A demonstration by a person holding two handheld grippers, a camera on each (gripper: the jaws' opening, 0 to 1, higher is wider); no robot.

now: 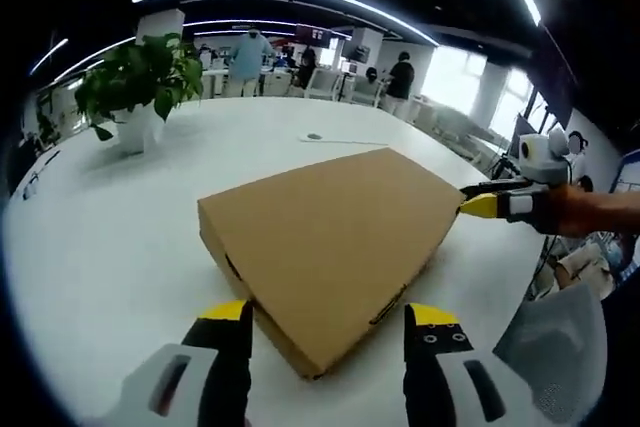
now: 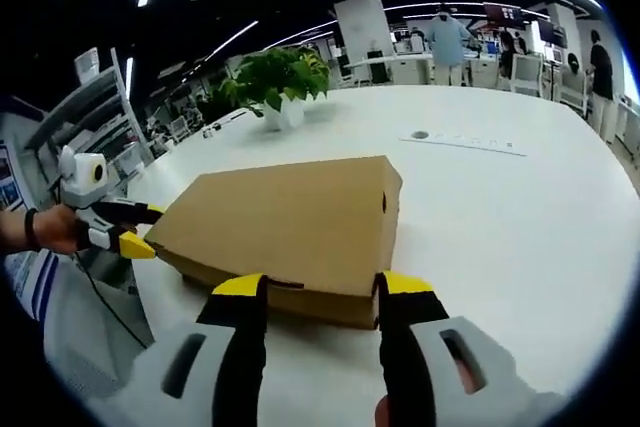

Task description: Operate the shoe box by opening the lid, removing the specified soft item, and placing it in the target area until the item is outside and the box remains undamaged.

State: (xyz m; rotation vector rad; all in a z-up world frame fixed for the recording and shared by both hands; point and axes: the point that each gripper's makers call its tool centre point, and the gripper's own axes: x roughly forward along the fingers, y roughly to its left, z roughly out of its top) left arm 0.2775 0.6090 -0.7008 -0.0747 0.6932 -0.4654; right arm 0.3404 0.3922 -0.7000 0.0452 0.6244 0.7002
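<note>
Cardboard shoe box (image 1: 335, 247): lid shut, flat on white table (image 1: 110, 237), between both grippers.
Handling: judged light, stiff, dentable; lid edge best pinched gently.
Left gripper (image 1: 325, 332): jaws apart, nothing held, at box corner.
Right gripper (image 2: 315, 297): jaws apart, nothing held, at box side.

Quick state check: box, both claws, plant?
Shoe box: lid shut, flat on the white table.
Left claw: open, at the box's near corner, holding nothing.
Right claw: open, at the box's edge, holding nothing.
Potted plant: upright, apart from the box.
</note>
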